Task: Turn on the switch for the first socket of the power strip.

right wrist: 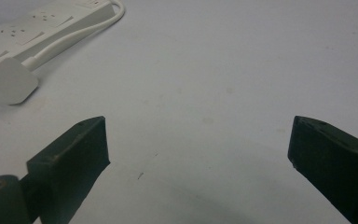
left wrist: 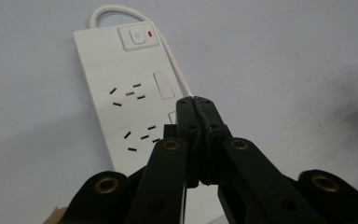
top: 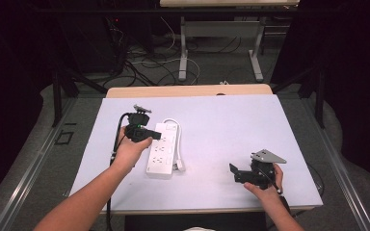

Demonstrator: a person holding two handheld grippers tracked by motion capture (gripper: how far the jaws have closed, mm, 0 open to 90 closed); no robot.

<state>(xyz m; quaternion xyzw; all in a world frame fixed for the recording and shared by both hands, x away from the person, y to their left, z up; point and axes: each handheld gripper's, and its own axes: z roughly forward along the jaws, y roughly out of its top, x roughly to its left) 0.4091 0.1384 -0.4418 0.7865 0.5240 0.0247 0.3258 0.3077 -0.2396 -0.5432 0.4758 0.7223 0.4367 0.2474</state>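
In the high view, the left gripper (top: pixel 155 135), jaws closed on nothing, hovers over the white plastic power strip (top: pixel 163 149) lying at nine o'clock of the white table (top: pixel 231 130). In its own view it points toward the strip's switch (left wrist: pixel 138 36) at twelve o'clock; pressing it seems next. The right gripper (right wrist: pixel 198 144), jaws apart, rests idle at four o'clock.

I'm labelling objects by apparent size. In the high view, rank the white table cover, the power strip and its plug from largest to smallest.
1. White table cover, by far the largest.
2. Power strip, a long white bar beside the left gripper.
3. Plug, a small white block at the strip's near right corner.
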